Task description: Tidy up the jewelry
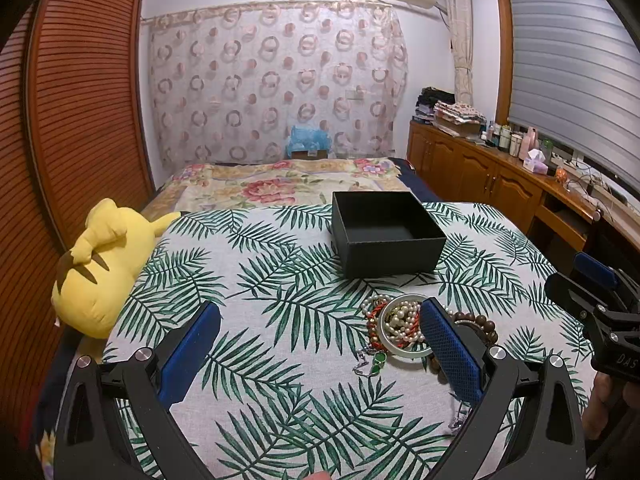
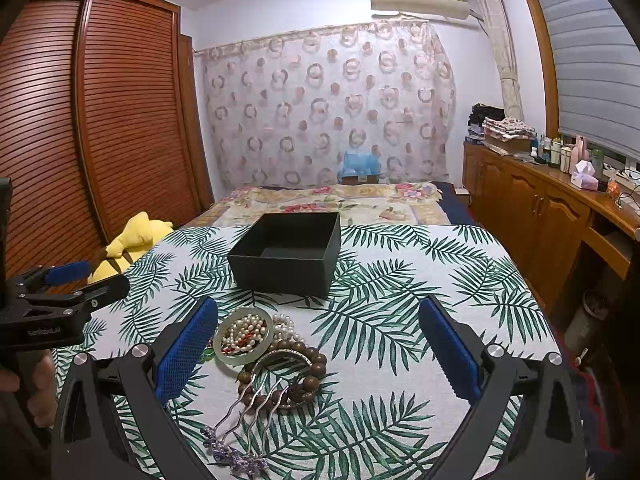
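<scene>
A heap of jewelry lies on the palm-leaf cloth: a pale jade bangle over pearl strands, a brown wooden bead bracelet, a silver bangle and a silver hair comb with purple flowers. The left wrist view shows the bangle, pearls, a green pendant on a chain. An empty black box stands beyond the heap. My left gripper is open, the heap by its right finger. My right gripper is open, its fingers spread either side of the heap, nothing held.
A yellow plush toy lies at the cloth's left edge beside a slatted wooden wardrobe. Wooden cabinets with bottles and a tissue box run along the right. A flowered bedspread lies behind the box.
</scene>
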{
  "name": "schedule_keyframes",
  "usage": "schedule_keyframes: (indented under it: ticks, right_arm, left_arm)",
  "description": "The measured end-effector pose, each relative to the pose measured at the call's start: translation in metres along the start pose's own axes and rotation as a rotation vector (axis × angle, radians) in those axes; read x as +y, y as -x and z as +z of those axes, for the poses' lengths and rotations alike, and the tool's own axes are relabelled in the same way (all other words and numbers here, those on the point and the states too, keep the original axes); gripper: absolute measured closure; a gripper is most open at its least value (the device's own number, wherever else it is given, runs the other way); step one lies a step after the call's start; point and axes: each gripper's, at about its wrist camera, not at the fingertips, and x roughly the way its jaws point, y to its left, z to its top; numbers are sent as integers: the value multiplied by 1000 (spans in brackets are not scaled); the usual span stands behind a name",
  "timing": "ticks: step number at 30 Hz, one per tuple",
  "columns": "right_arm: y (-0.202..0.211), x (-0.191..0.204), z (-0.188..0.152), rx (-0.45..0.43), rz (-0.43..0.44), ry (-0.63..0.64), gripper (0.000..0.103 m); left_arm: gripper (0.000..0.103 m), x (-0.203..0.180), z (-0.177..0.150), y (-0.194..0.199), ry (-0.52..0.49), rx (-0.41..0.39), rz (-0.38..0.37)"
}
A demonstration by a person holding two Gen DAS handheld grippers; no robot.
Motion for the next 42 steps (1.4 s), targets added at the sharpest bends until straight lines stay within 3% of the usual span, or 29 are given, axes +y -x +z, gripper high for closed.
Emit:
schedule_keyframes:
  ticks: [42]
  right_arm:
    - [1, 2, 0, -5, 2, 1, 2]
  left_arm:
    - [6, 2, -2, 1, 1, -5, -4]
